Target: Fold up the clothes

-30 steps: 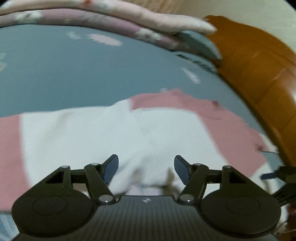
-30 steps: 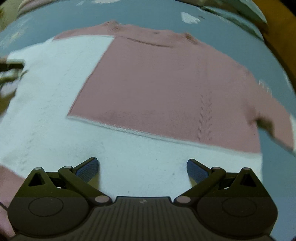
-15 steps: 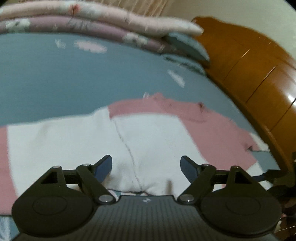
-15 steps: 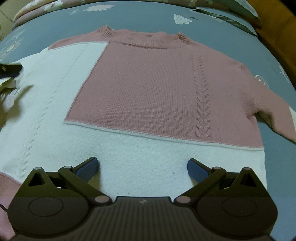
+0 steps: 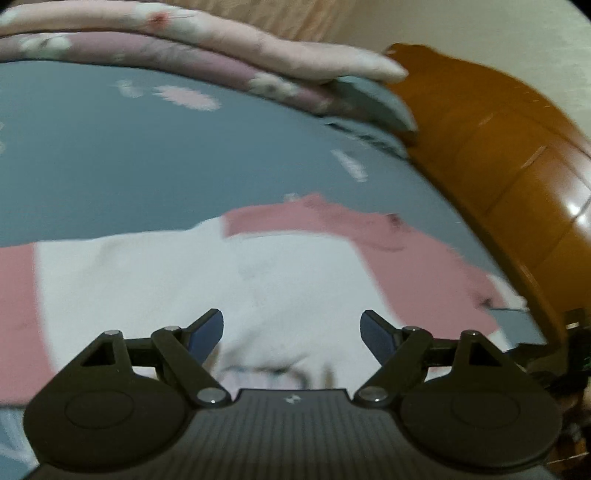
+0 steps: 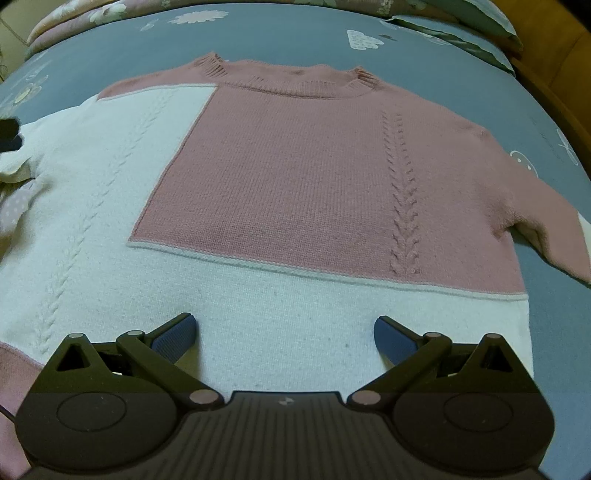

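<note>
A pink and white knitted sweater (image 6: 295,177) lies spread flat on the bed, collar at the far side, hem close to my right gripper. My right gripper (image 6: 284,334) stands open just above the white hem band, nothing between its fingers. The sweater's right sleeve (image 6: 550,225) runs off to the right. In the left wrist view the same sweater (image 5: 288,280) shows from its left side, blurred. My left gripper (image 5: 291,330) is open over the white part near the sweater's edge and holds nothing.
The grey-blue bed sheet (image 5: 147,162) with pale flower prints surrounds the sweater. Folded pink floral quilts (image 5: 207,48) and a pillow (image 6: 461,22) lie at the far side. A brown wooden headboard (image 5: 517,177) rises on the right.
The left wrist view has shifted and blurred; its jaws opened wider over the second. The right gripper has steadied over the hem, still open.
</note>
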A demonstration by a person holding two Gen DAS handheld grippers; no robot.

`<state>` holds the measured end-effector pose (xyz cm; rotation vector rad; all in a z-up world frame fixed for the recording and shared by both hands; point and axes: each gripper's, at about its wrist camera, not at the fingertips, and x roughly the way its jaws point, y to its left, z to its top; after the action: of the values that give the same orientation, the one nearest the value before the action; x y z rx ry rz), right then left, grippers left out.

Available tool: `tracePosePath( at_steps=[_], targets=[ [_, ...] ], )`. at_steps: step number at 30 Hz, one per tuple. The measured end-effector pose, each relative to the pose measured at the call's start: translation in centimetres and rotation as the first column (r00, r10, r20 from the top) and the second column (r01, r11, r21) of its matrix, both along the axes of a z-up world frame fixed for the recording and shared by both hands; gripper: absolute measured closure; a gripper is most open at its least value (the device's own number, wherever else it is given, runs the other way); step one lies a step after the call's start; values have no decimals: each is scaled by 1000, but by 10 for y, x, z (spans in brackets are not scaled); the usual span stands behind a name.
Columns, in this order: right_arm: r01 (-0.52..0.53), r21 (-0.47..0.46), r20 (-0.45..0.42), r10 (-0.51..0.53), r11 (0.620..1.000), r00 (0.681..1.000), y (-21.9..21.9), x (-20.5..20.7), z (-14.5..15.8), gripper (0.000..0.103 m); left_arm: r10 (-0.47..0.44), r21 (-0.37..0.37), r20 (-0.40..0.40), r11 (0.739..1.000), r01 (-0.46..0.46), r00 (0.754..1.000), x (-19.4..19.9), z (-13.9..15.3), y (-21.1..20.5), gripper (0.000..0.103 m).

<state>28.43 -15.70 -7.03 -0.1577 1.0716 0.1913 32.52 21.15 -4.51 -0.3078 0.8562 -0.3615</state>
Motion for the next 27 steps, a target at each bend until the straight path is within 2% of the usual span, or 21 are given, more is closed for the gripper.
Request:
tracePosePath(
  at_steps=[5,7,10,13,15,17,20,22,24,27],
  targets=[
    [3,1,7,-3,1000,1000,-1,-3,0,0,-26,-19,11,999,26,1000,12,0,-17,21],
    [4,2,10,-4,1000,1000,-1,-3,-1,0,-8,-20,-14,1000,8,1000,9,-6,-11,21],
    [3,-4,-3,-3,1000,1000,0,-1,1,0,6,-18,-29,1000,-7,1000,-7,-3,0,21],
    [2,-14,-25,-2,1000,1000,1,2,3,0,57,-16,-70,998,-59,996,-22,1,15,21],
    [1,-21,-40,-2,1000,999,2,4,4,0,83,-9,-50,996,-83,995,-29,11,24,21],
    [-13,-22,-54,11,1000,998,10,11,17,0,88,-31,9,996,-88,996,-30,21,32,20],
    [-139,7,47,138,990,989,38,23,51,0,109,-50,77,993,-106,991,-26,34,42,18],
    [-249,-11,125,248,969,961,71,36,70,0,148,-20,87,989,-147,985,-18,38,44,18],
    [-334,0,158,329,943,931,102,49,80,0,155,-28,110,988,-152,982,-14,37,47,18],
    [-465,66,173,448,883,877,149,67,81,0,188,-6,43,982,-188,981,-6,20,55,18]
  ],
)
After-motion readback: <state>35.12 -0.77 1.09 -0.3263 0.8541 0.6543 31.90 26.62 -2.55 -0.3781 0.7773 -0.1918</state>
